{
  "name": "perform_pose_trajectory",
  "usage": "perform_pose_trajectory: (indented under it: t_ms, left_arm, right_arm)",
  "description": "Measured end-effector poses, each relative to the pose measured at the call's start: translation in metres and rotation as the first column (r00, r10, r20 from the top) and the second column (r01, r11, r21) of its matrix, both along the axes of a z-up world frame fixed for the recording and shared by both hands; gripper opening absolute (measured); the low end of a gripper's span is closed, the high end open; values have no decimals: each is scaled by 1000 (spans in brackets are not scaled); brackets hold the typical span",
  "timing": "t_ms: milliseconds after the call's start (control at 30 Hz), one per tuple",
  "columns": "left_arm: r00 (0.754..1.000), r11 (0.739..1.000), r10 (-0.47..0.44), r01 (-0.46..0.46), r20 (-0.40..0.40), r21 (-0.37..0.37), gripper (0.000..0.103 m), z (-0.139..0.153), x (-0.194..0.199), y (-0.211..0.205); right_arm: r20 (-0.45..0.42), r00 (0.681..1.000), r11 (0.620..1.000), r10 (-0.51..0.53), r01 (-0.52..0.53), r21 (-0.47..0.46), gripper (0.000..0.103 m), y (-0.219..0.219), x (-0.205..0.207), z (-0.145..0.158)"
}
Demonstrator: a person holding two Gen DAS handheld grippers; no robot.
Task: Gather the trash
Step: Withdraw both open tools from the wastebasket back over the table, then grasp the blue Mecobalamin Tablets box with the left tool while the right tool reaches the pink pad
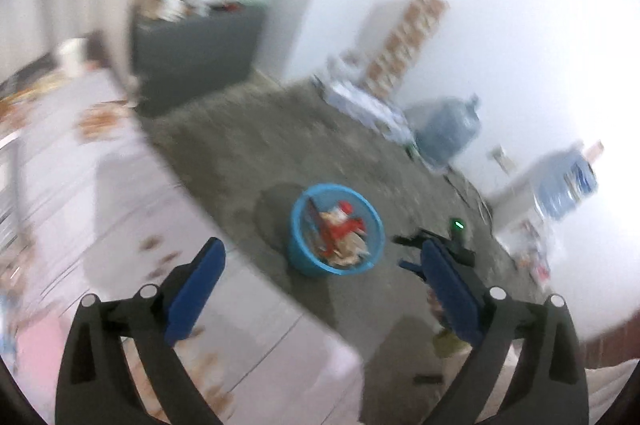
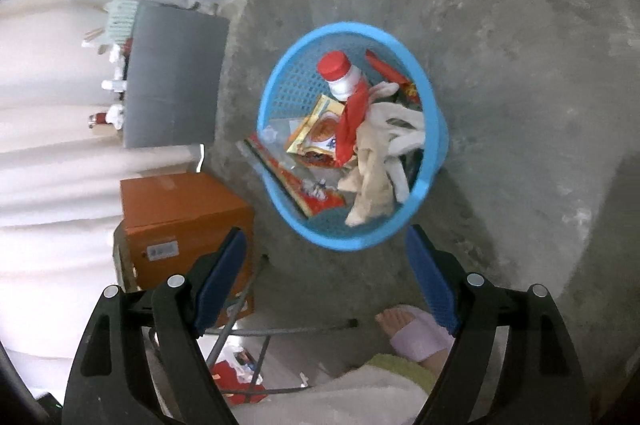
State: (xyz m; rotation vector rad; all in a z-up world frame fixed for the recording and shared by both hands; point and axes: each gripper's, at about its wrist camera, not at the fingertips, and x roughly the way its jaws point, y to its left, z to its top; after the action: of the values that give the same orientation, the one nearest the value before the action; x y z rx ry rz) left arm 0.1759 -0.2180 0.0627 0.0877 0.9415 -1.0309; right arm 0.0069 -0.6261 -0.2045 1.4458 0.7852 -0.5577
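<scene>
A blue mesh basket (image 2: 280, 81) stands on the grey concrete floor, filled with trash. Inside lie a white bottle with a red cap (image 2: 340, 73), a yellow snack wrapper (image 2: 318, 129), a red strip (image 2: 352, 121), crumpled cream paper (image 2: 376, 173) and red packaging (image 2: 300, 185). My right gripper (image 2: 327, 235) hangs open just above the basket's near rim, nothing between its blue pads. In the blurred left wrist view the same basket (image 1: 297, 221) sits further off, and my left gripper (image 1: 322, 247) is wide open and empty, high over a table edge.
An orange cardboard box (image 2: 180, 217) and a grey cabinet (image 2: 172, 77) stand left of the basket. A person's foot in a pink slipper (image 2: 416, 333) is near it. A pale-clothed table (image 1: 120, 225), water jugs (image 1: 448, 133) and stacked boxes (image 1: 404, 41) line the room.
</scene>
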Motion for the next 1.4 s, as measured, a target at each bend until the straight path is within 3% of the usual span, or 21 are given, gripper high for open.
perform_pose_trajectory:
  t_ms: [67,200,333,533,667,767,933,1067,1133,1200,1300,1400]
  left_arm:
    - [997,997,71,-71,32,-20,97,4,-3,37]
    - [965,972,233,-232,120,-27,97,9,-17,105]
    - [927,928,369,-363,69,-84,97,4,-19,173]
    - [852,845,523,-520,-11,-123,97,-11,-18,250]
    - [807,798,591,-589,-27,-125,97,-20,-17,285]
    - [779,771,625,-626,-48,-119,97,-31,-14,303]
    - [743,736,666,-669,-62,-105,97,-45,-12,331]
    - [726,720,684,-687,-68,-98,97,-52,-7,347]
    - [716,709,694,-699,-79,-95,97,-53,3,351]
    - [688,683,719,-725,-96,-82,97,-53,19,356]
    - [610,610,780,-791,-139,-48,97,-54,58,364]
    - [582,582,786,-810,-209,-70,97,-57,92,364]
  right_arm:
    - [6,1000,999,10,-10,-31,78,10,-5,15]
    - [28,998,991,56,-52,-125,78,36,-8,53]
    - [44,986,965,161,-148,-215,78,63,6,94]
    - [33,926,864,375,-337,-373,78,111,57,163]
    - [28,830,744,556,-483,-462,78,171,112,199]
    - [24,731,643,682,-583,-497,82,232,148,211]
    - [5,518,452,855,-741,-496,89,358,195,197]
    - [-95,415,319,905,-808,-494,89,437,219,176]
    - [-165,395,264,904,-818,-511,89,459,232,167]
    - [-230,390,223,892,-820,-528,89,478,248,156]
    - [-276,406,216,871,-822,-527,89,489,262,144]
    - [-311,413,212,856,-829,-517,89,496,274,134]
